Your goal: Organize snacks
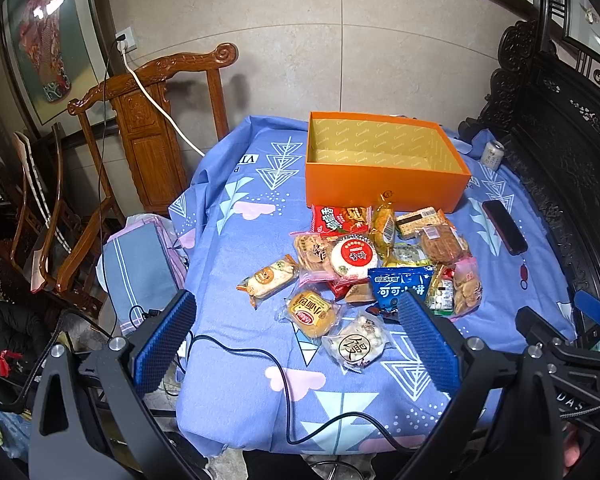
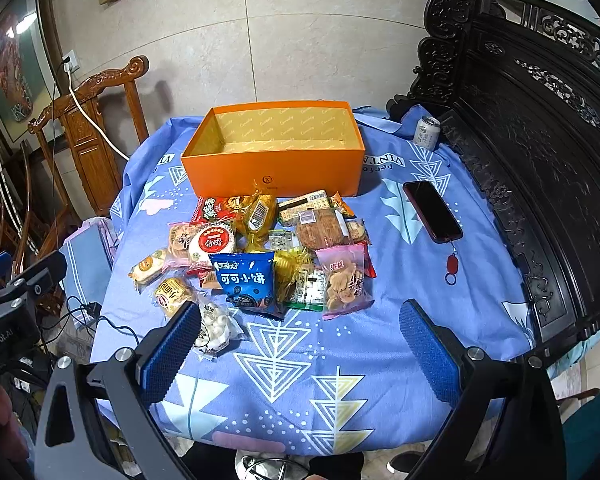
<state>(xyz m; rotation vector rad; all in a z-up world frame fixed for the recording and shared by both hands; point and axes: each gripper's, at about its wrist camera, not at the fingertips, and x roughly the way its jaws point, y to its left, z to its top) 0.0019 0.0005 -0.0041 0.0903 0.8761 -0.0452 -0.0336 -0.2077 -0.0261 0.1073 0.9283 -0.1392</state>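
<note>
We see a table under a blue patterned cloth, and on it an open orange box that serves as our landmark. Touching the box's near wall lies the pile of wrapped snacks, a blue cocoa-snack bag at its near edge. Right of the box lie a dark phone and a white can. Our left gripper and right gripper hover nearer than the pile, fingers spread, holding nothing.
</note>
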